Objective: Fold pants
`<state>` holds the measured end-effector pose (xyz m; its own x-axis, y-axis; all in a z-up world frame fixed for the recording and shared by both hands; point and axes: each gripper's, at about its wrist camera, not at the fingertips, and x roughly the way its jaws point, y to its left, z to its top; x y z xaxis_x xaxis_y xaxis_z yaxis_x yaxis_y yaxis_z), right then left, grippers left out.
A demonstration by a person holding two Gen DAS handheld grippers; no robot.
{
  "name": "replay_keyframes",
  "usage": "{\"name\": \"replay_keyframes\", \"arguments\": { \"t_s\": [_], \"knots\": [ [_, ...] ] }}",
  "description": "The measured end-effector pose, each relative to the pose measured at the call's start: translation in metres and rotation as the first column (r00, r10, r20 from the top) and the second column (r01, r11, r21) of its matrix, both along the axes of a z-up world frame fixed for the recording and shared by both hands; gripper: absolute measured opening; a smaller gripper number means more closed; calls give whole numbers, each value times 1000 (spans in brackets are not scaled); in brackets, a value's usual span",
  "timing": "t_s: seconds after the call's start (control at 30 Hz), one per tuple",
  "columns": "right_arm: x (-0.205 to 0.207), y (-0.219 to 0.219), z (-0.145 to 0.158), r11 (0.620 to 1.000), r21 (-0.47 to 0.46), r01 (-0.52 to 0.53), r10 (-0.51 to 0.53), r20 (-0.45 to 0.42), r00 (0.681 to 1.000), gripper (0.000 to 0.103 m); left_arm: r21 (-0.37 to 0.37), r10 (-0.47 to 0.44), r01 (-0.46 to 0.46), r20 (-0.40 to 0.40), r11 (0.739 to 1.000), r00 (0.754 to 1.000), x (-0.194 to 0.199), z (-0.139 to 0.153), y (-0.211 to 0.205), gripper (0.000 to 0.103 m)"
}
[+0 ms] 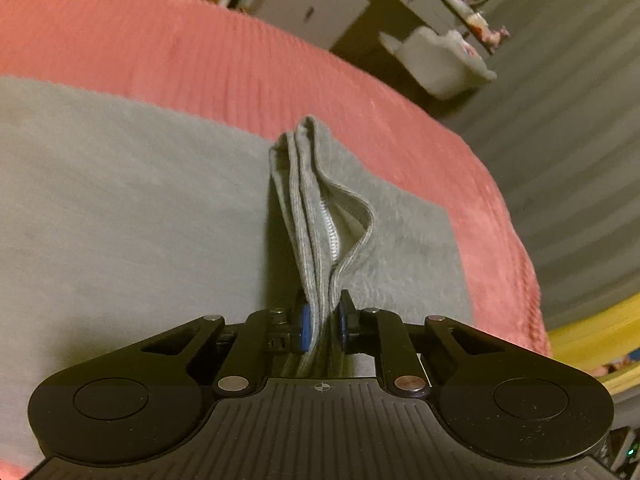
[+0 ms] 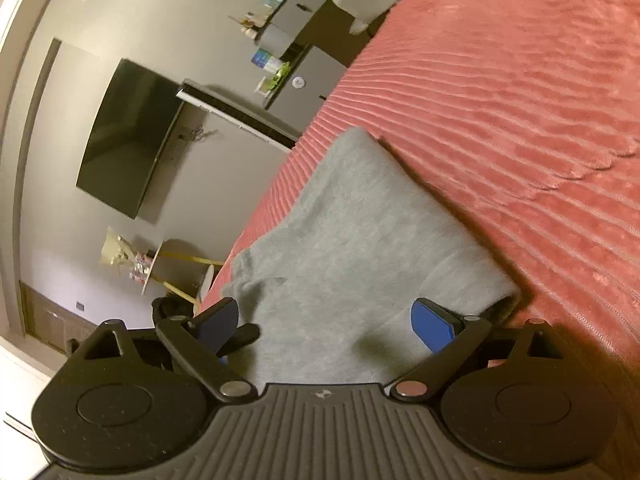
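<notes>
Grey pants (image 1: 140,208) lie spread on a red ribbed bedspread (image 1: 200,52). In the left wrist view my left gripper (image 1: 323,320) is shut on a bunched, ribbed hem of the pants (image 1: 308,200), which stands up from the cloth in several layers. In the right wrist view the pants (image 2: 360,232) lie flat on the bedspread (image 2: 520,120) in a folded rectangle. My right gripper (image 2: 324,320) is open, its blue pads on either side of the near end of the cloth, holding nothing.
The bed edge runs close on the left in the right wrist view. Beyond it are a wall TV (image 2: 128,136), grey cabinets (image 2: 304,80) and a small round table (image 2: 156,264). A white chair (image 1: 440,60) stands past the bed's far side.
</notes>
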<state>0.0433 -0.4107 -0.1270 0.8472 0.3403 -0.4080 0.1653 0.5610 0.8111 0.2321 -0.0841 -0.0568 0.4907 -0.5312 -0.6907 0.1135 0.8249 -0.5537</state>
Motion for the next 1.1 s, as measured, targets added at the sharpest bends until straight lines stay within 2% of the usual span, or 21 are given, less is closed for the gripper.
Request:
{"name": "replay_keyframes", "arguments": {
  "t_s": [0.07,0.17,0.23,0.3,0.37,0.43,0.47,0.5,0.57,0.67,0.7,0.73,0.77,0.8,0.83,0.87,1.0,1.03,1.07,1.1],
  "knots": [
    [-2,3,4,1000,-10,-8,8,4,1000,94,2,19,-19,-4,1000,1000,0,0,19,16],
    [-1,9,9,998,-54,-25,25,-1,1000,94,46,36,-35,-23,998,999,-7,-7,41,19],
    [0,12,13,995,-96,-23,22,-13,1000,94,133,79,-72,-46,988,996,-7,-12,52,19],
    [2,16,16,991,-132,-19,15,-27,1000,94,194,128,-121,-24,974,992,-9,-10,59,19],
    [2,20,18,985,-170,-12,8,-27,1000,94,191,142,-145,30,971,989,-14,2,60,22],
    [6,24,19,979,-202,-4,-4,-35,999,93,159,128,-142,93,977,987,-15,16,51,34],
    [7,26,19,976,-218,2,-11,-40,999,89,142,112,-129,120,981,986,-15,23,44,41],
    [9,28,19,972,-233,6,-18,-47,999,79,122,87,-106,148,987,985,-14,30,33,48],
    [15,31,17,970,-242,-1,-15,-66,998,71,95,36,-55,182,994,983,-9,33,16,53],
    [18,29,12,975,-221,-8,-9,-77,997,70,97,-38,21,180,995,983,3,22,-14,60],
    [18,28,11,977,-213,-8,-8,-77,997,70,124,-52,31,162,992,985,9,13,-22,60],
    [18,26,9,979,-203,-8,-8,-79,997,70,168,-57,33,141,985,988,16,3,-27,59],
    [18,25,8,981,-195,-8,-8,-81,997,70,238,-55,24,124,971,991,21,-6,-30,50],
    [18,24,6,982,-187,-8,-7,-82,997,70,310,-55,19,109,951,993,27,-16,-31,22],
    [19,23,5,984,-177,-8,-7,-83,997,70,353,-54,12,109,936,993,29,-22,-28,12],
    [19,22,4,986,-168,-8,-6,-83,997,70,357,-49,2,123,934,991,29,-24,-21,7],
    [19,19,1,989,-150,-8,-4,-85,996,70,256,6,-28,85,966,996,28,-18,14,6],
    [19,19,0,989,-145,-8,-5,-86,996,70,288,50,-73,86,955,995,23,-13,20,7],
    [19,18,0,990,-140,-7,-5,-87,996,71,320,82,-109,97,941,992,12,-8,23,34],
    [19,18,0,991,-136,-5,-6,-87,996,71,351,122,-155,114,923,986,5,-4,31,71]
  ]
}}
